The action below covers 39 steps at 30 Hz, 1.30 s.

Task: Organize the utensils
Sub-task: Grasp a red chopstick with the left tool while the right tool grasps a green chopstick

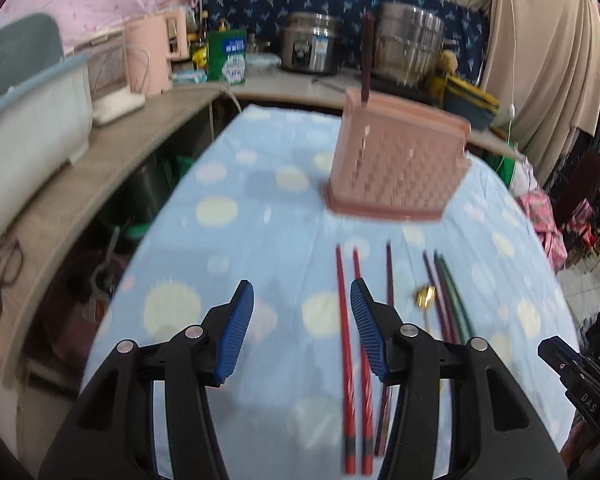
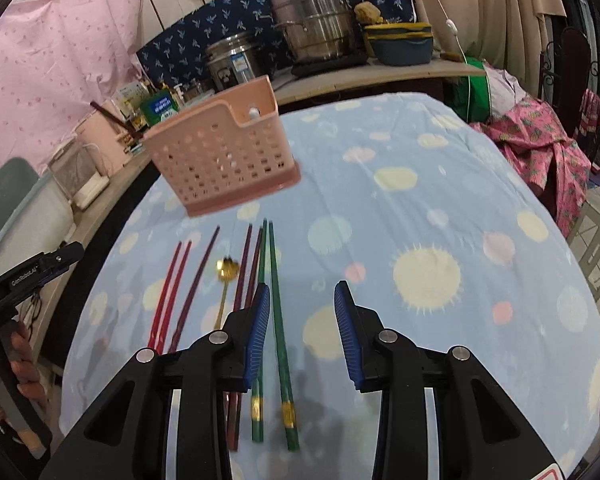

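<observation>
Reading "GenRobot.AI" — white lettering on the left gripper (image 2: 66, 254) body.

Pink sheet (image 2: 40, 60) hung up far left, navy cloth (image 1: 260, 0) straight ahead, beige curtain (image 1: 540, 60) off right.

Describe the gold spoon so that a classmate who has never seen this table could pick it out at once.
Start at the pink perforated basket standing on the blue spotted tablecloth. In front of it lies a row of chopsticks: red, dark purple and green. The spoon lies within that row, between purple sticks, and is the only shiny gold, round-headed piece there.
</observation>
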{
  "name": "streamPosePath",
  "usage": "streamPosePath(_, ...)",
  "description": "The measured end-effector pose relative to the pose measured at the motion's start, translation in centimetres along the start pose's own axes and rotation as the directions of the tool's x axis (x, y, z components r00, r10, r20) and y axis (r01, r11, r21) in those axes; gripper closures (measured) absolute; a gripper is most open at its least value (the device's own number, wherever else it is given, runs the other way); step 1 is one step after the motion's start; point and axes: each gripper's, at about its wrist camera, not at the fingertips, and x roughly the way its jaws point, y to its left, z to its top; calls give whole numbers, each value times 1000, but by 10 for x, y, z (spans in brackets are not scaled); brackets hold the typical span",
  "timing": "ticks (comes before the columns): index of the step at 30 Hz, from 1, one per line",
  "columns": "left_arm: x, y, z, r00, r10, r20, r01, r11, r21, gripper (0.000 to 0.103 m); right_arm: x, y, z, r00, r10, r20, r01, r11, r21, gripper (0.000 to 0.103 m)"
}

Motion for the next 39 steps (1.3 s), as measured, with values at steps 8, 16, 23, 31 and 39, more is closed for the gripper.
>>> streamPosePath(8,5,-2,-57,994,-15,-104,15,1000,-5,55,1,8,-56,995,-16,-96,12,999,-42,70)
streamPosePath(16,7,-7,-67,992,-16,-125,17,1000,7,55,7,16,-64,994,-11,-110,4,998,-62,70)
streamPosePath(23,10,-5,-73,990,-17,-142,18,1000,2,55,12,16,-66,992,-18,-123,10,998,-61,73)
streamPosePath(31,12,-7,-77,988,-29,-152,30,1000,7,55,20,19,-67,991,-26,-133,15,997,-81,84)
streamPosePath(39,13,-16,-84,985,-48,-168,53,998,26,55,21,17,-68,991,-29,-132,19,997,-78,95)
